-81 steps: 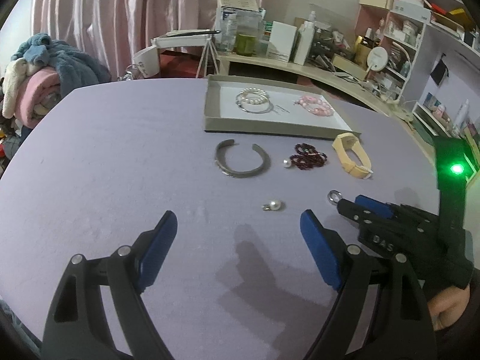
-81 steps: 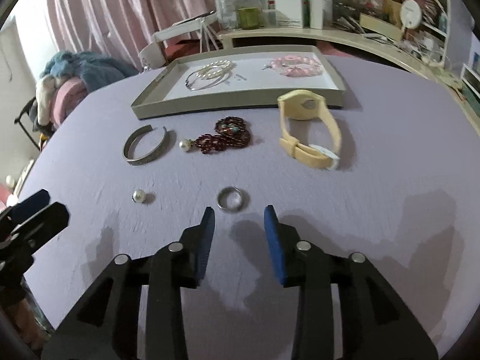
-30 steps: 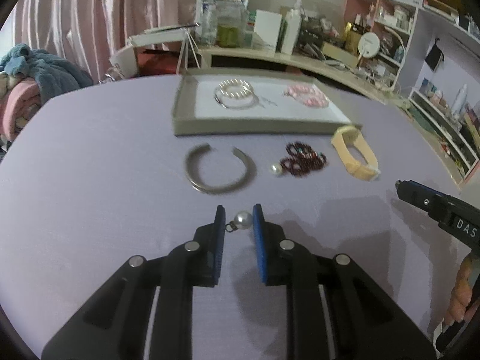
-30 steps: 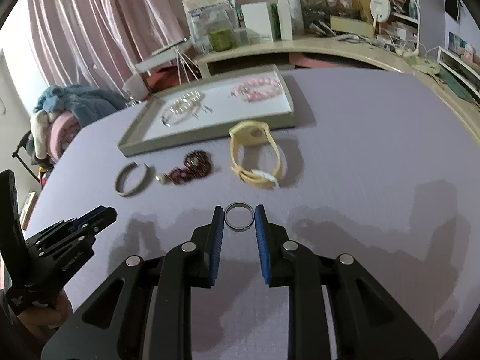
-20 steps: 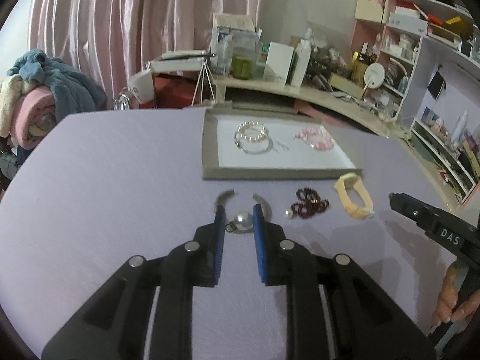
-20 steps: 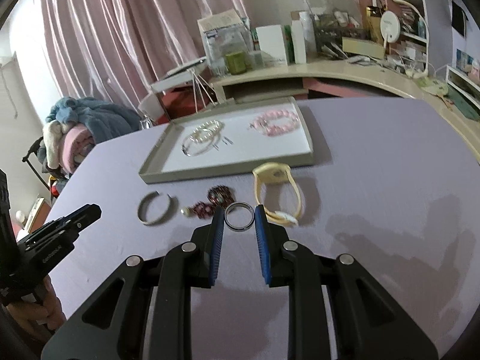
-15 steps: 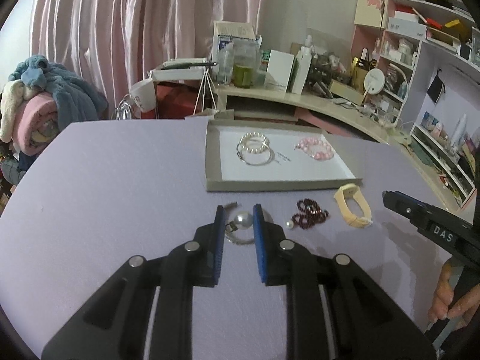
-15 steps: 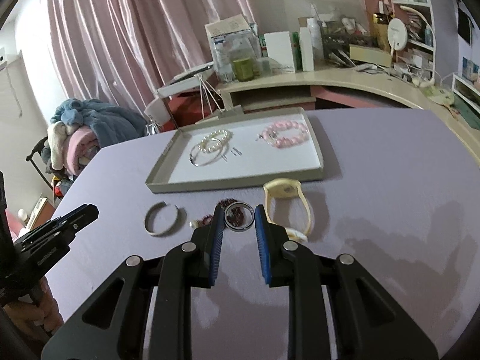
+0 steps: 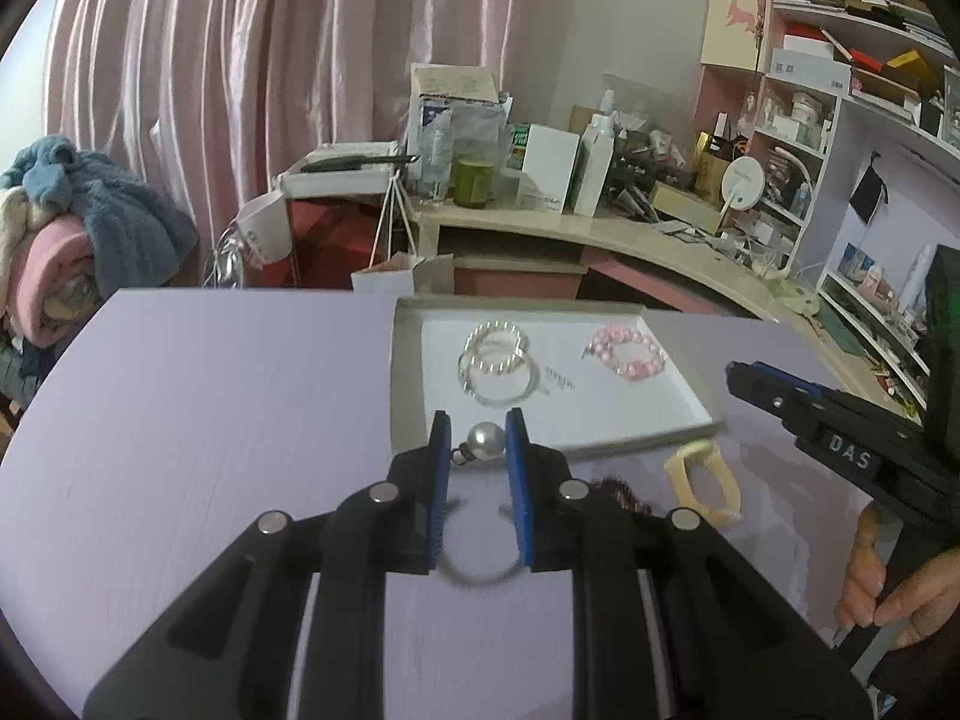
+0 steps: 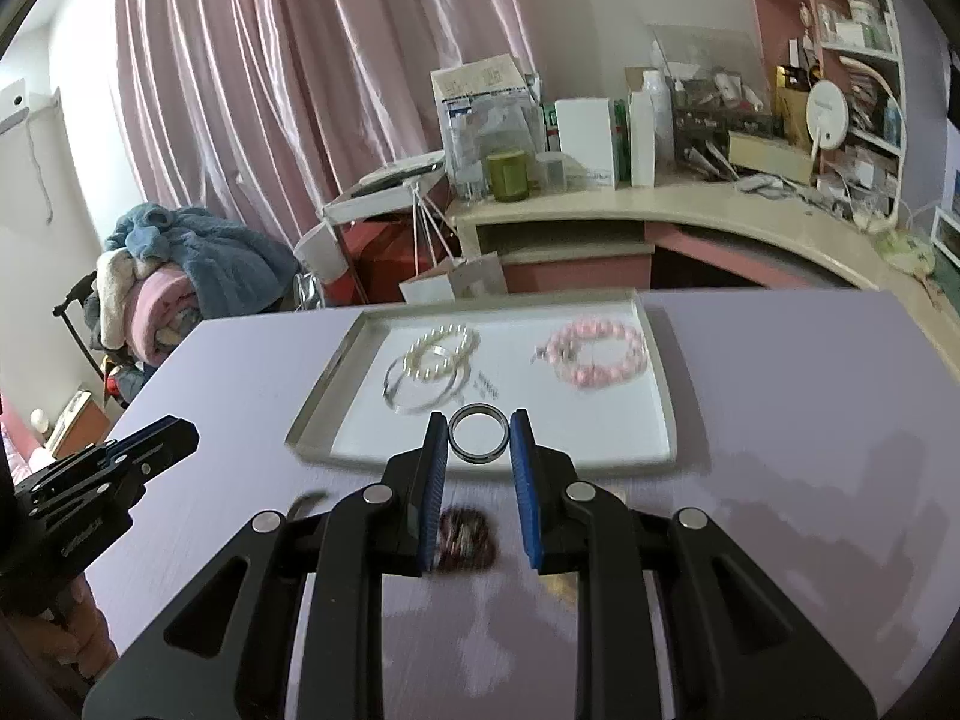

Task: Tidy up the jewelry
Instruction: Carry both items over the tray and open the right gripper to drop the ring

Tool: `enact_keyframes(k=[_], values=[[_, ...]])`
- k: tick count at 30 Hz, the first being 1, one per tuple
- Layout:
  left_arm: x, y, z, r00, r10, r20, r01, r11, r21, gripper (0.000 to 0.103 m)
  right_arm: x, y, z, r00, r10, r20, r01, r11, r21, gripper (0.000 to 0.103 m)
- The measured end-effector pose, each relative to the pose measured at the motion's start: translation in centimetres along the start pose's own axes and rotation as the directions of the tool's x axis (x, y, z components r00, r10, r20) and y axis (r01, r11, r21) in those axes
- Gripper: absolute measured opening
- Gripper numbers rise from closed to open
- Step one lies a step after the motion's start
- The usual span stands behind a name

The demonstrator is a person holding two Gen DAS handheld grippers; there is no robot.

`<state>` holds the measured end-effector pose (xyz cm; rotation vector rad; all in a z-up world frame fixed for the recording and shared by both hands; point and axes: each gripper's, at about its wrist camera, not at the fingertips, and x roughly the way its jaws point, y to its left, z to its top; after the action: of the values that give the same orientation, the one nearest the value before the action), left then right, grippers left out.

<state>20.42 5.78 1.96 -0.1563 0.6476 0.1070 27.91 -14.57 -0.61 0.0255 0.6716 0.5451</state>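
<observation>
Left gripper [image 9: 477, 441] clamped on pearl earring [image 9: 485, 441], pinched between blue pads at the fingertips, held in the air in front of the tray's [image 9: 403, 396] near left corner. Right gripper [image 10: 479, 435] clamped on ring [image 10: 479, 435], upright between its pads, in front of the tray's near edge, bead bracelet [image 10: 465, 537] on the table below.
</observation>
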Motion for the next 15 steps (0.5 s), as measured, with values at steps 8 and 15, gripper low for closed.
enact_keyframes(k=[8,15], values=[[3.5,0.3,4.4,1.000,-0.016,0.024,0.016,1.000,0.007,0.013,5.0,-0.7,3.4,0.999,-0.023,-0.024,0.023,1.000,-0.005,0.022],[7.2,0.3,5.6,0.999,-0.033,-0.009,0.034,0.999,0.031,0.013,9.6,-1.7,2.9,0.992,-0.042,-0.120,0.042,0.999,0.004,0.022]])
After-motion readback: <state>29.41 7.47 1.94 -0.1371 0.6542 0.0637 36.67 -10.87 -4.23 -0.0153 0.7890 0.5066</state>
